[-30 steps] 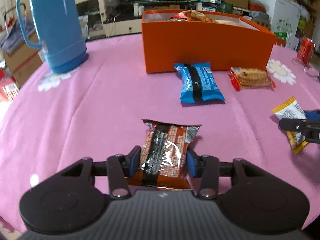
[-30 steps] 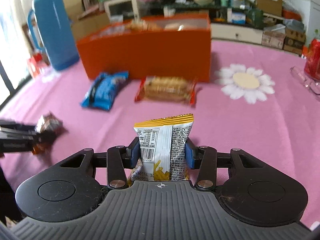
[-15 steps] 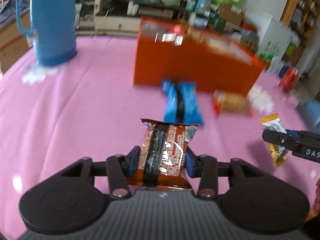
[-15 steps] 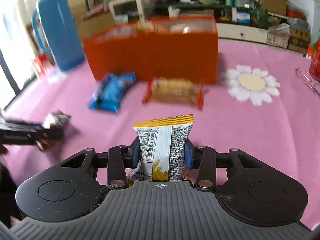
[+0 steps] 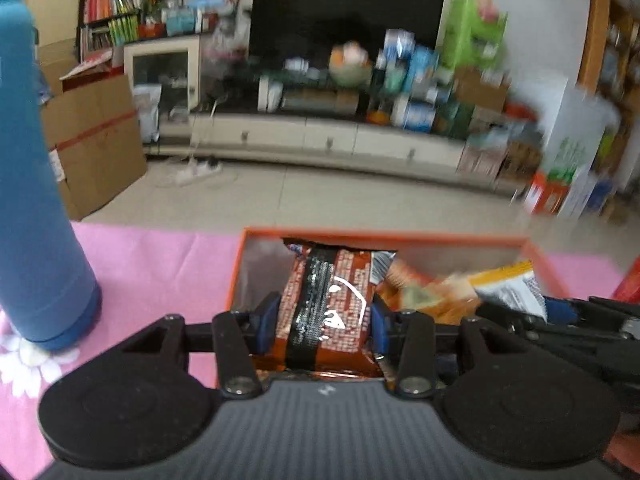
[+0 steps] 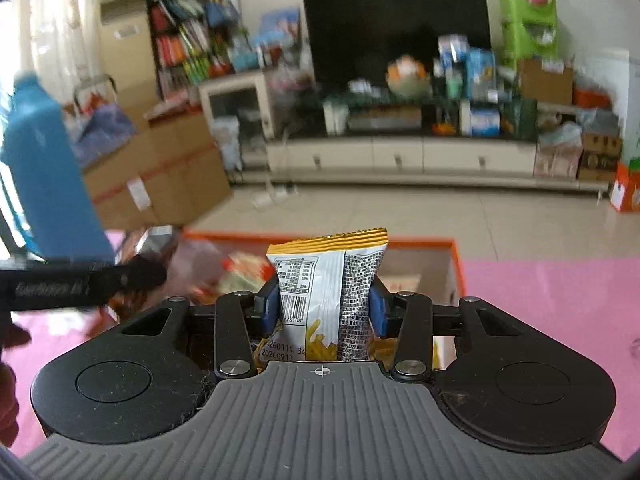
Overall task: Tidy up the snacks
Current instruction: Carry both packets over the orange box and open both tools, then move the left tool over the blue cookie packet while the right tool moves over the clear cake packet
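Note:
My left gripper [image 5: 322, 316] is shut on a brown snack packet [image 5: 326, 304] and holds it over the left part of the open orange box [image 5: 400, 235]. My right gripper [image 6: 324, 308] is shut on a white and yellow snack bag [image 6: 326, 280] and holds it over the right part of the same box [image 6: 456, 264]. Several snack packets [image 5: 432, 292] lie inside the box. The right gripper and its bag [image 5: 516, 288] show at the right of the left wrist view. The left gripper [image 6: 92, 280] shows at the left of the right wrist view.
A tall blue thermos [image 5: 36, 184] stands on the pink tablecloth [image 5: 160, 264] left of the box; it also shows in the right wrist view [image 6: 48, 184]. Beyond the table's far edge are the floor, cardboard boxes and a TV cabinet.
Both grippers have lifted their snacks off the tablecloth and moved forward to above the orange box. The blue and red packets on the cloth have dropped out of view.

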Motion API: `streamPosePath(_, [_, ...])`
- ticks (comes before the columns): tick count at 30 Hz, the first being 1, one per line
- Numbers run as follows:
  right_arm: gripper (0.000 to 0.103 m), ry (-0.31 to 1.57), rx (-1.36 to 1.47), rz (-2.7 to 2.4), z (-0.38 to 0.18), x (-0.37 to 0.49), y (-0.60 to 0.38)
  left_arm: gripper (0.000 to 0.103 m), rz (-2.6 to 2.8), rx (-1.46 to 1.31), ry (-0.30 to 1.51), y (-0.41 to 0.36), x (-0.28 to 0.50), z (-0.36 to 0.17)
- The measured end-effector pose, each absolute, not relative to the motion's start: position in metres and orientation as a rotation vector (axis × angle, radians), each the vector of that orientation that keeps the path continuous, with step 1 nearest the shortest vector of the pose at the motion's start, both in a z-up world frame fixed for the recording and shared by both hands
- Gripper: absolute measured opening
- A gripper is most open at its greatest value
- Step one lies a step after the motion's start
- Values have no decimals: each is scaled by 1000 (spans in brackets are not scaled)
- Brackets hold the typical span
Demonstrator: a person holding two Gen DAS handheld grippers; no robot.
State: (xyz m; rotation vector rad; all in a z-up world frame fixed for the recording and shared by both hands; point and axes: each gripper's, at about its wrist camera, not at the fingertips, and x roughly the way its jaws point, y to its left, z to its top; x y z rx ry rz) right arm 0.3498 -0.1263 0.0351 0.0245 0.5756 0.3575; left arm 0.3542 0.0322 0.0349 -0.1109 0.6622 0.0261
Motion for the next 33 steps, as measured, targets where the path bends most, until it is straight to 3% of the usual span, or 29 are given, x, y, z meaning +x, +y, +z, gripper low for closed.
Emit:
streamPosePath(1, [27, 623, 17, 353, 23, 360, -122, 52, 16, -124, 689, 35, 361, 25])
streamPosePath(3, [31, 651, 0, 367, 5, 368, -116, 56, 23, -89, 674, 34, 365, 19])
streamPosePath(5, [42, 638, -48, 380, 5, 367, -109, 64, 20, -95, 662, 35, 362, 25])
streamPosePath(7, [74, 636, -29, 383, 9, 367, -110, 67, 10, -142, 629, 41, 355, 37])
streamPosePath(9, [96, 613, 25, 380, 17, 361, -113, 71, 6, -163, 578, 45, 347, 52])
streamPosePath(15, [94, 534, 13, 356, 49, 339, -113, 73, 29, -201, 510, 44, 324, 79])
streamPosePath(23, [94, 556, 180, 392, 73, 319, -140, 75, 57, -198, 550, 45, 291, 74])
streamPosePath(33, [94, 605, 150, 289, 42, 242, -195, 75, 13, -149, 740, 42, 219, 7])
